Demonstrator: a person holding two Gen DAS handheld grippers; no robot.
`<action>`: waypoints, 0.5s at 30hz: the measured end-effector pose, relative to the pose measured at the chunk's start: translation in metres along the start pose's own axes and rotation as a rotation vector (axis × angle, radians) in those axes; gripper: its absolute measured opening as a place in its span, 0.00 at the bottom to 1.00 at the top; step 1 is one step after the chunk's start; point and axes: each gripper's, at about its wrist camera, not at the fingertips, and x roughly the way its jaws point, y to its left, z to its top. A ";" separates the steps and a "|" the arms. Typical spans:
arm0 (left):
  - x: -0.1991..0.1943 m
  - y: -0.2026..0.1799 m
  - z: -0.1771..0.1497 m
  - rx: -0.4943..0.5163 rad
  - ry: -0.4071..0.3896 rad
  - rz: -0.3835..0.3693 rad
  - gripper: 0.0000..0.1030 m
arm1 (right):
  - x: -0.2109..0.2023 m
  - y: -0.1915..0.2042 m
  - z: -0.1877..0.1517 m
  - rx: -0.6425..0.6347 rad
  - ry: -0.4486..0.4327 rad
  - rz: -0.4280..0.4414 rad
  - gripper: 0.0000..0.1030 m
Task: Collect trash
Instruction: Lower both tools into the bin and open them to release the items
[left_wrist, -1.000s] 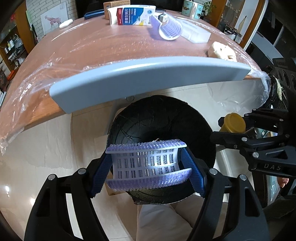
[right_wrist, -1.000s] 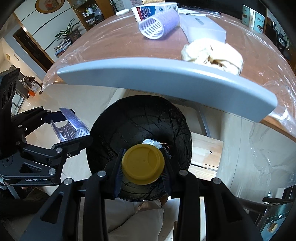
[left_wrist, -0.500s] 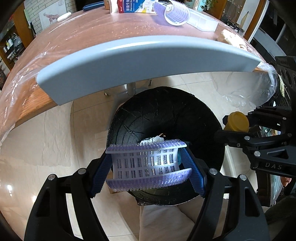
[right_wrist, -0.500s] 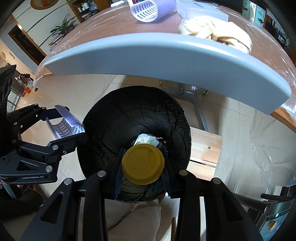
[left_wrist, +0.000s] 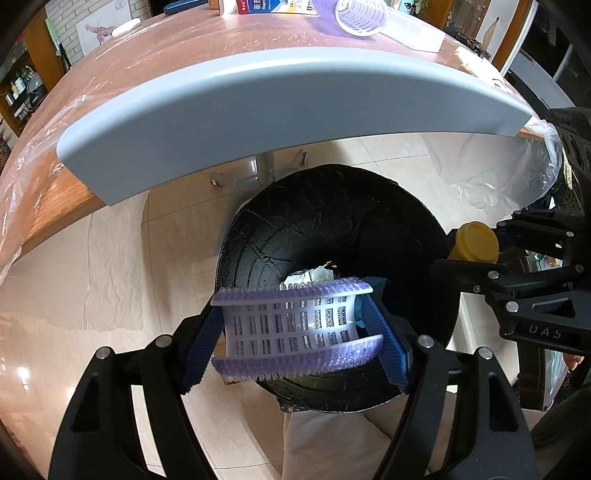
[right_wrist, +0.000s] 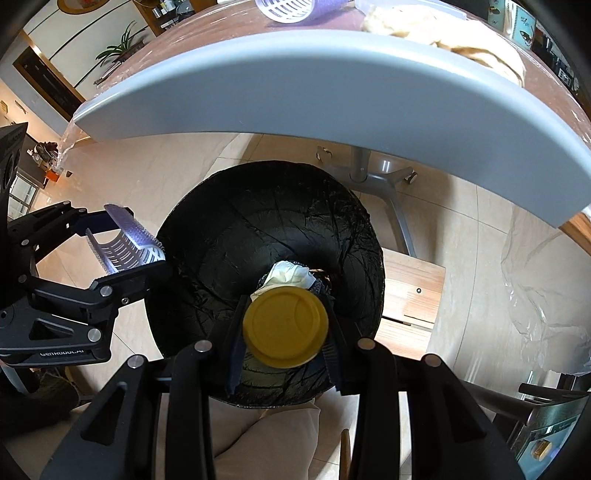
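- Looking down past the grey edge of a tabletop (left_wrist: 280, 99), both views show a bin lined with a black bag (right_wrist: 266, 251) on the tiled floor.
- The left tongs (left_wrist: 295, 328) grip a purple-and-white hair roller (left_wrist: 291, 325) by its ends, above the bin's near rim.
- The right tongs (right_wrist: 284, 328) are clamped on a yellow lid (right_wrist: 285, 326) over the bin's opening.
- Crumpled white paper (right_wrist: 290, 275) lies at the bottom of the bin.
- A second roller (left_wrist: 360, 16) and a crumpled beige wad (right_wrist: 461, 33) sit on the tabletop.
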 end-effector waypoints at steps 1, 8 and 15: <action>0.001 0.000 0.000 0.001 0.002 0.002 0.74 | 0.001 0.000 0.000 0.000 0.001 0.000 0.35; 0.007 0.000 -0.001 0.003 0.010 0.011 0.74 | 0.003 0.000 0.002 0.002 0.008 -0.004 0.35; 0.011 0.001 0.001 0.006 0.007 0.014 0.74 | 0.005 0.000 0.002 0.011 0.008 -0.011 0.35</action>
